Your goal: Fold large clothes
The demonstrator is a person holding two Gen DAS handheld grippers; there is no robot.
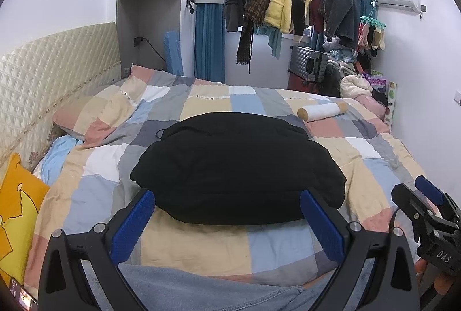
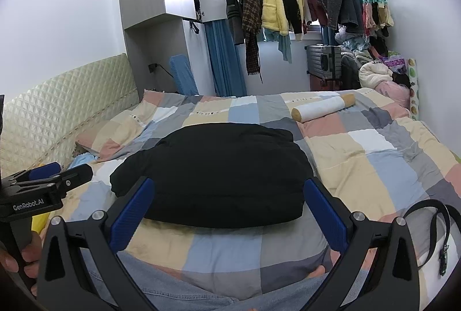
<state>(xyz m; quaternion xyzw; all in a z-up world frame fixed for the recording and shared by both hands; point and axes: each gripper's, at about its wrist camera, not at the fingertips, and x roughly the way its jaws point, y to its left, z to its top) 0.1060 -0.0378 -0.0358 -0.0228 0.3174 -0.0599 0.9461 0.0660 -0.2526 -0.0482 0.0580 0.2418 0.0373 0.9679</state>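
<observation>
Denim-clad legs [image 1: 201, 290] sat nearest, at the bed's near edge. Beyond them the patchwork quilt [image 1: 288, 247] covered the bed, offering broad flat room on every side. At its middle lay the black garment [image 1: 236, 167], bundled into a compact mound, apparently already folded. Both tools hovered short of it, the left tool [image 1: 227, 221] and right tool [image 2: 230, 213] each spread wide and holding nothing. A rolled bolster [image 1: 321, 111] lay well beyond.

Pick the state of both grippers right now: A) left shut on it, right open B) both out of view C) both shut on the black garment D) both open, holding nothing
D: left gripper and right gripper both stand wide open, short of the folded black garment, nothing between the fingers.
</observation>
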